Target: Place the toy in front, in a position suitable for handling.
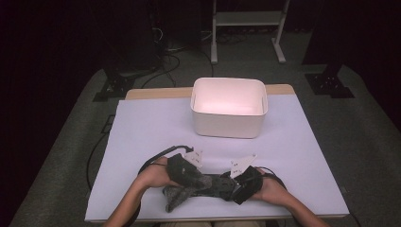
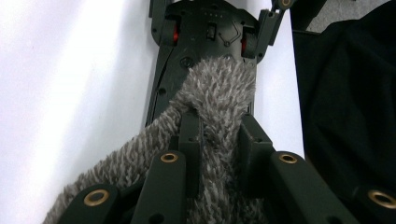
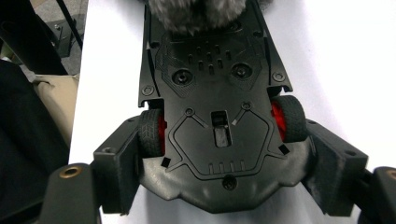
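The right tongs (image 3: 224, 186) clamp the upturned toy car (image 3: 219, 116) at its rear wheels, low over the near surface (image 1: 142, 127), while the left tongs (image 2: 219, 149) clamp the grey fuzzy cloth (image 2: 215, 93) rubbing its underside, so a hard rub may push the car out of this grip.

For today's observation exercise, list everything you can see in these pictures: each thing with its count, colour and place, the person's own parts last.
Toy car: one, black with red wheel hubs, underside up, near front edge of the table.
Fuzzy cloth: one, grey, pressed on the car's underside.
Bin: one, white, table's far middle.
Table cover: one, pale lilac-white.
Frame: one, white, on the floor behind.
Left gripper: one, black, shut on the cloth.
Right gripper: one, black, clamping the car's wheels.
Hands: two, at the front edge.
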Motion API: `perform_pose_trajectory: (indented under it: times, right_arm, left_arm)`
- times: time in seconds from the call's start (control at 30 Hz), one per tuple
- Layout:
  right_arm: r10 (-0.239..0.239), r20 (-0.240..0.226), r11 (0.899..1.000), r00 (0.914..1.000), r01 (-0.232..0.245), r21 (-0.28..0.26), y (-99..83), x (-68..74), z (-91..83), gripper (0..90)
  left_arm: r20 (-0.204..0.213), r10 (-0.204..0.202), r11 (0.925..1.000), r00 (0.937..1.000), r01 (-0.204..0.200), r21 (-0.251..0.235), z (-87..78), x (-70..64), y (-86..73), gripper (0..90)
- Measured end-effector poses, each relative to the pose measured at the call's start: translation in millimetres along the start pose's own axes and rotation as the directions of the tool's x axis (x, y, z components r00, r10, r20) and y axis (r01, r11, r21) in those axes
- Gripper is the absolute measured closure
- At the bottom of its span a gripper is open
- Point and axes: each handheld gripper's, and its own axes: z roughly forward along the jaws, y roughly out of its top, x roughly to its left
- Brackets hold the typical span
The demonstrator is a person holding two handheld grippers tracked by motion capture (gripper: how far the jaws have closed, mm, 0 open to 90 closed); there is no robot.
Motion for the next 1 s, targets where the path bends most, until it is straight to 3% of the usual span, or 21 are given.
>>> perform_pose_trajectory:
  times: [0.27,0.5,0.7,1.0]
  right_arm:
    - [-0.009,0.013,1.000,0.9999,0.009,-0.020,-0.9,2.5,0.5,22.8]
    - [-0.005,0.015,1.000,0.9999,0.006,-0.026,-2.2,3.1,1.2,22.8]
    - [0.001,0.013,0.999,0.9999,-0.001,-0.034,-3.0,2.7,1.1,22.7]
    - [-0.001,0.004,0.999,1.0000,0.001,-0.034,-3.1,1.5,0.5,22.3]
  left_arm:
    - [0.042,0.035,0.9991,0.9985,-0.036,0.022,12.9,-1.3,17.2,76.4]
    - [0.062,0.091,0.9954,0.9939,-0.093,0.024,29.8,-2.2,40.8,76.4]
    - [0.058,0.082,0.9963,0.9949,-0.083,0.019,25.7,-2.0,34.1,76.4]
    - [0.026,0.018,0.9998,0.9995,-0.019,0.009,5.1,-1.8,3.5,76.2]
